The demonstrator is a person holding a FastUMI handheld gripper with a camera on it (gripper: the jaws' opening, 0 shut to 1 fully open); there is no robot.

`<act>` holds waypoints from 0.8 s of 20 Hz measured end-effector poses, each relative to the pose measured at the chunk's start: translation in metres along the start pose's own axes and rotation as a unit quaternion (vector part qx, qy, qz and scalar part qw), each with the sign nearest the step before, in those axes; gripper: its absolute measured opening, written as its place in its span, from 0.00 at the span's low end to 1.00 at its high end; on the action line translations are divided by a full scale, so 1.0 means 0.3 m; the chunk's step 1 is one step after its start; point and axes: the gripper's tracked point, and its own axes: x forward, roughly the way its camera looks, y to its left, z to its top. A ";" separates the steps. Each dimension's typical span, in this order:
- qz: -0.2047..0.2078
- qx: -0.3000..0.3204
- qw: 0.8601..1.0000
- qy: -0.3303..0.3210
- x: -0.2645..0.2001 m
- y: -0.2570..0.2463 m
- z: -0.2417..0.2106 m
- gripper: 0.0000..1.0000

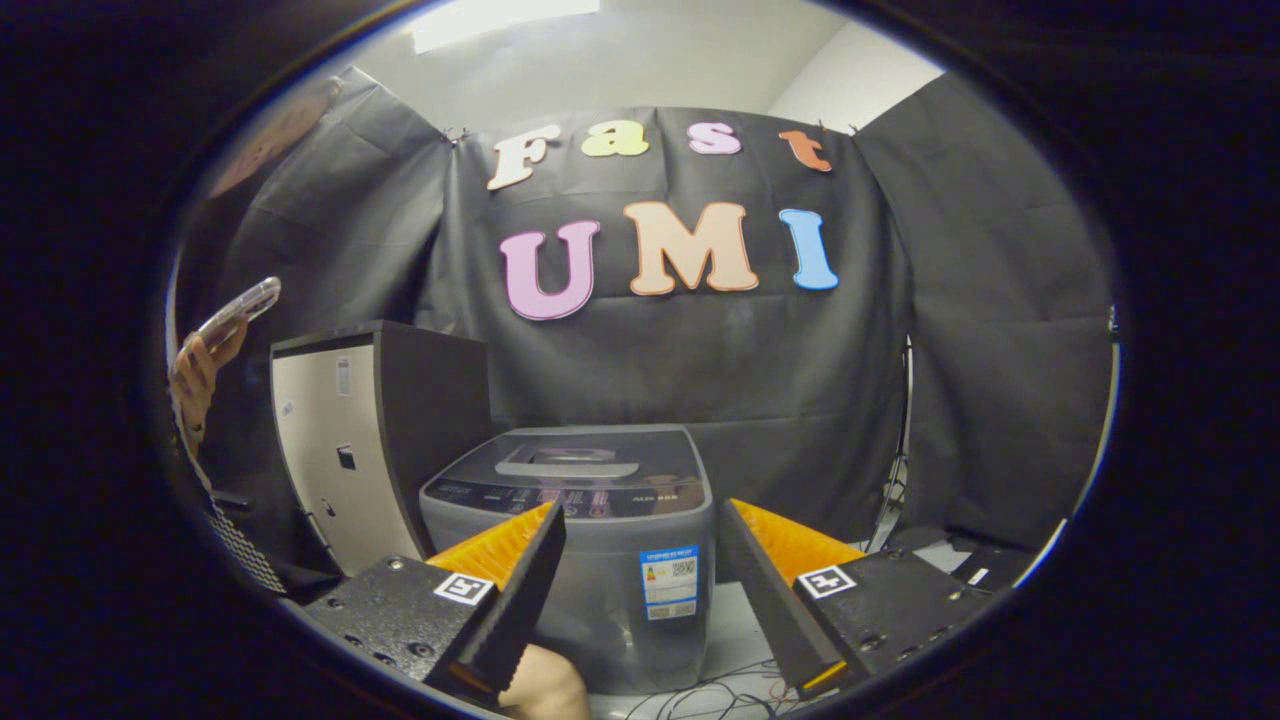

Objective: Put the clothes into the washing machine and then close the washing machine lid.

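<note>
Gripper view shows one washing machine (590, 530), lid down, at lower centre beyond the tongs (640, 590), which are level, spread apart and empty, with one cabinet (350, 450) left of it.

Washing machine (575, 540) sitting lower centre of the frame, lid down, straight ahead between and beyond the spread fingers of the gripper (640, 590), nothing between them. Cabinet (360, 440) standing left of the machine, just beside it. Hand (195, 375) holding a phone (240, 310) at far left, above the cabinet. Cables (720, 690) lying on the floor before the machine
</note>
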 end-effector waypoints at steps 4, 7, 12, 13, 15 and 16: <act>0.002 0.001 1.000 0.017 -0.013 0.009 -0.058 0.95; 0.002 -0.005 1.000 0.018 -0.020 0.015 -0.074 0.95; 0.016 -0.017 1.000 0.014 -0.026 0.030 -0.069 0.95; 0.020 -0.017 1.000 0.016 -0.021 0.035 -0.077 0.96; 0.021 -0.016 1.000 0.015 -0.022 0.034 -0.077 0.96; 0.021 -0.017 1.000 0.016 -0.024 0.034 -0.079 0.96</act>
